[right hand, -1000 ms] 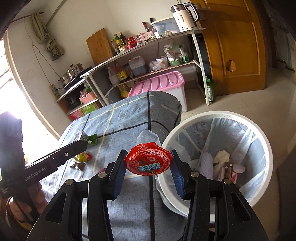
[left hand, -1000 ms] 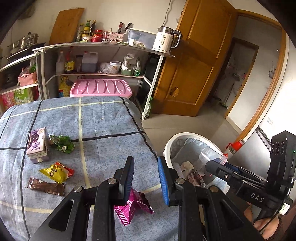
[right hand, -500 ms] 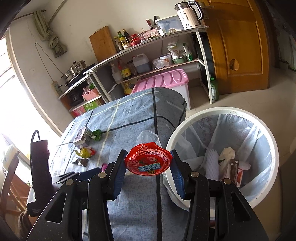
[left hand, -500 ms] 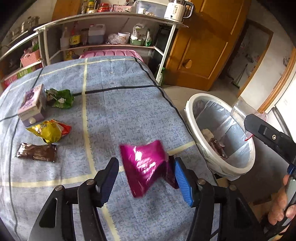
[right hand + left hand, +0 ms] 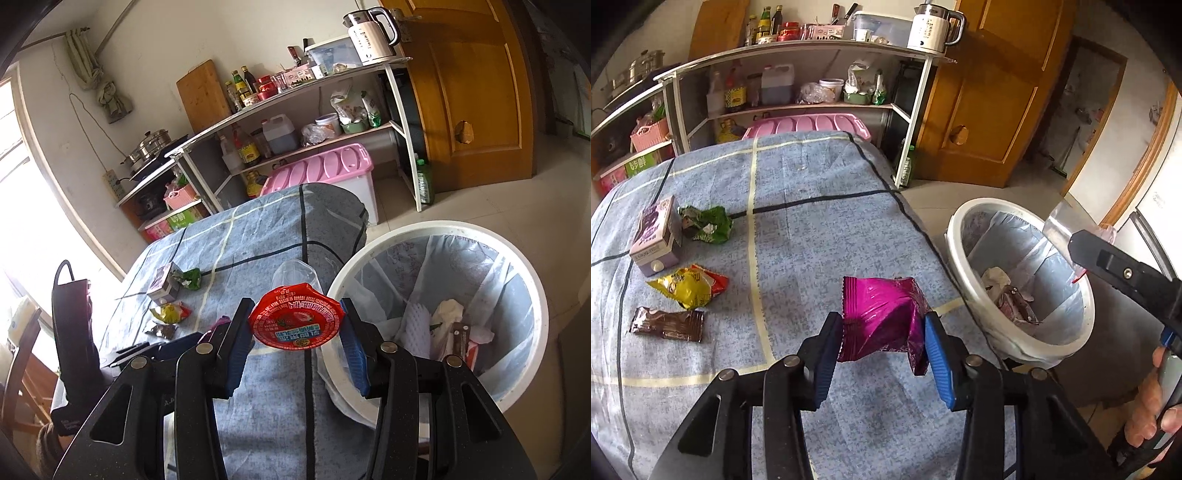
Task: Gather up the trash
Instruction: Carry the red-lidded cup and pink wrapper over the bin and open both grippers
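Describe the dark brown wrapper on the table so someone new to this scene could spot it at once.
Start at the table under the blue-grey checked cloth. Along its left side lies a row of litter: a purple drink carton, a crumpled green wrapper, a yellow and red packet. The flat dark brown wrapper is nearest the camera, the only brown one.

The table (image 5: 820,229) stands near, with the bin (image 5: 964,258) on the floor just beside its right edge. On the table's left part a carton (image 5: 653,236) lies far, a crumpled wrapper (image 5: 709,225) touching its right side; two more wrappers (image 5: 689,286) lie nearer. A shelf rack (image 5: 798,55) stands behind the table.
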Demonstrator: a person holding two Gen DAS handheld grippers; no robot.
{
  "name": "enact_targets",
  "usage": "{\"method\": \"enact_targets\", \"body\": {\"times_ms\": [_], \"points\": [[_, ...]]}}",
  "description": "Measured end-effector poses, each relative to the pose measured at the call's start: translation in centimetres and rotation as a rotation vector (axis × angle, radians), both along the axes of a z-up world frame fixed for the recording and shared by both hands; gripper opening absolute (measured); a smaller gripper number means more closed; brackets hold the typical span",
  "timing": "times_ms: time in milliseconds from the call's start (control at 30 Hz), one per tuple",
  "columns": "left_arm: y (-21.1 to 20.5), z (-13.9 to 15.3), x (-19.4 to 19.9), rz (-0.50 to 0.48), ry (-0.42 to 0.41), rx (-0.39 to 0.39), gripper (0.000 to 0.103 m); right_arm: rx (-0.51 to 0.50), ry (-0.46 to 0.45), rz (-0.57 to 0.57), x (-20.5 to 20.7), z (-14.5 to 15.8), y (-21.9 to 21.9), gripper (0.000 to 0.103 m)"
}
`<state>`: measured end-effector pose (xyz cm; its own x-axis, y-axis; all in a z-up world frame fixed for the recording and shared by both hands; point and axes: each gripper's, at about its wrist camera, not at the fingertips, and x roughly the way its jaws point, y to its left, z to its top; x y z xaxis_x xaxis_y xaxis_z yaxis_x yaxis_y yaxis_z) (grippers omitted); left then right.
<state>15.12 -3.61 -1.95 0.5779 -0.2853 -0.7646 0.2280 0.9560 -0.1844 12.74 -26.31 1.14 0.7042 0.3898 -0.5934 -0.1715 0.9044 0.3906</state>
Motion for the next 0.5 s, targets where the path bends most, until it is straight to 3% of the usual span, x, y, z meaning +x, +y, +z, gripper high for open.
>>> {"method": "enact_targets", "body": {"times_ms": [233,500], "points": [[-3.9,2.3,1.2,-0.086,-0.037,-0.02,0.045,-0.009,0.0,-0.057,0.1,0.3,-3.1,0.047],[-8.1,2.7,2.8,-0.148,-0.035,-0.042,0.046,-0.058,0.037,-0.115,0.8,-0.5,-6.7,0.047]]}}
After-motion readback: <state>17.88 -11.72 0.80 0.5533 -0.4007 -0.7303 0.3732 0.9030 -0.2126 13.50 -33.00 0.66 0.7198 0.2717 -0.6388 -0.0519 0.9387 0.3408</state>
